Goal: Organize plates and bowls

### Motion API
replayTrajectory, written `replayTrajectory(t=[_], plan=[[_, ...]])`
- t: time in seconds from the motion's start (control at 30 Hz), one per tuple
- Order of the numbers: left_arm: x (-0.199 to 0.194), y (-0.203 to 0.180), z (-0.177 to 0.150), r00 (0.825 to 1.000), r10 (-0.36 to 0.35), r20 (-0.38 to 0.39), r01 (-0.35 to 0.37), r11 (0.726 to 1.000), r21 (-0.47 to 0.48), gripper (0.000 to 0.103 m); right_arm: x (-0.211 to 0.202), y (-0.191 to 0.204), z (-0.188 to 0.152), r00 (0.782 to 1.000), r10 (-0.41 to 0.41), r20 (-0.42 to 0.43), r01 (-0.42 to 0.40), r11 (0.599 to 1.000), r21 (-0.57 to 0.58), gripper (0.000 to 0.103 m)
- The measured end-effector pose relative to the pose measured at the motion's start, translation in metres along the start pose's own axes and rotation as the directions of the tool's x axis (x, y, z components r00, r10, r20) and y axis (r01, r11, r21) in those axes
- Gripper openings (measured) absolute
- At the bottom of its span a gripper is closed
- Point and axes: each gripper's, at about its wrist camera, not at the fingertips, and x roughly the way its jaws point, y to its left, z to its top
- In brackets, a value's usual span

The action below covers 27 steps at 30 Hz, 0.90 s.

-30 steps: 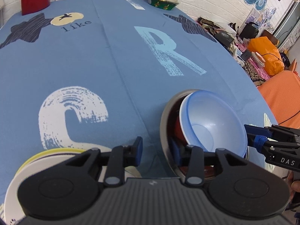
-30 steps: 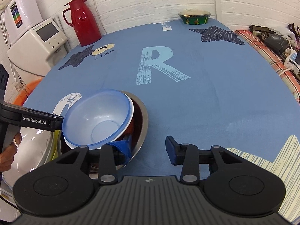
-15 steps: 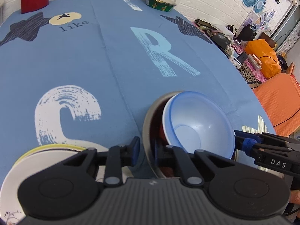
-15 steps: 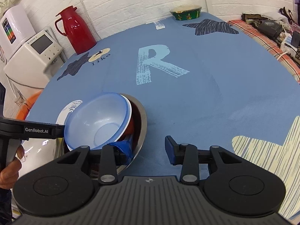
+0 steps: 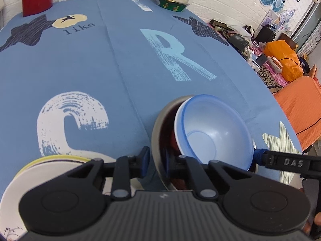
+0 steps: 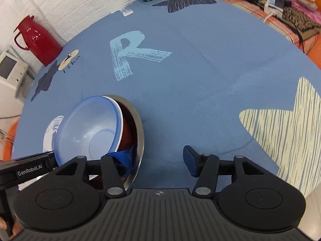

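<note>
A steel bowl [image 5: 158,124] sits on the blue tablecloth and holds a dark red bowl [image 6: 126,132], a white bowl and a tilted translucent blue bowl [image 5: 212,132] on top. My left gripper [image 5: 155,160] is shut on the steel bowl's near rim, one finger inside and one outside. My right gripper [image 6: 157,160] is open and straddles the steel bowl's [image 6: 139,138] opposite rim, its left pad under the blue bowl [image 6: 88,130]. A stack of plates [image 5: 40,172], white over yellow-rimmed, lies at the lower left of the left wrist view.
A red thermos [image 6: 36,40] and a green patterned bowl [image 5: 172,1] stand at the far edge of the round table [image 5: 120,64]. A white appliance [image 6: 12,70] sits beyond the left edge. Clutter and orange fabric [image 5: 297,104] lie off to the right.
My left gripper's fingers have closed from wide apart onto the steel bowl's rim. The right wrist view has tilted and shifted; the right gripper stays open at the bowls.
</note>
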Motion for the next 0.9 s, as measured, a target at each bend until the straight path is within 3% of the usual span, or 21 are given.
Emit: replayTrajectory(t=[0.1, 0.3, 0.43, 0.67, 0.77, 0.9], plan=[[-0.001, 0.000, -0.002, 1.000, 0.000, 0.007, 0.000, 1.000, 0.008, 0.004, -0.002, 0.001, -0.005, 0.999, -0.009, 0.043, 0.012, 0.997, -0.074, 0.040], [-0.001, 0.003, -0.001, 1.000, -0.016, 0.002, 0.016, 1.000, -0.006, 0.002, -0.006, 0.008, -0.006, 0.998, -0.031, 0.048, 0.038, 0.985, -0.166, 0.039], [-0.001, 0.008, 0.001, 0.999, -0.041, -0.004, 0.041, 0.999, -0.024, 0.000, -0.005, 0.007, -0.001, 1.000, -0.012, 0.022, 0.015, 0.988, -0.152, 0.038], [-0.001, 0.003, 0.001, 1.000, -0.016, 0.006, 0.016, 1.000, 0.001, 0.000, -0.001, 0.006, 0.002, 1.000, -0.010, 0.009, 0.012, 0.984, -0.175, 0.042], [-0.002, 0.002, 0.000, 1.000, -0.004, 0.012, 0.004, 1.000, -0.002, 0.000, -0.004, 0.010, -0.008, 0.995, 0.001, 0.101, 0.026, 0.963, -0.268, 0.046], [-0.003, 0.000, -0.001, 1.000, 0.006, 0.017, -0.006, 1.000, 0.010, 0.000, -0.007, 0.022, -0.016, 0.982, -0.061, 0.177, 0.122, 0.926, -0.358, 0.051]])
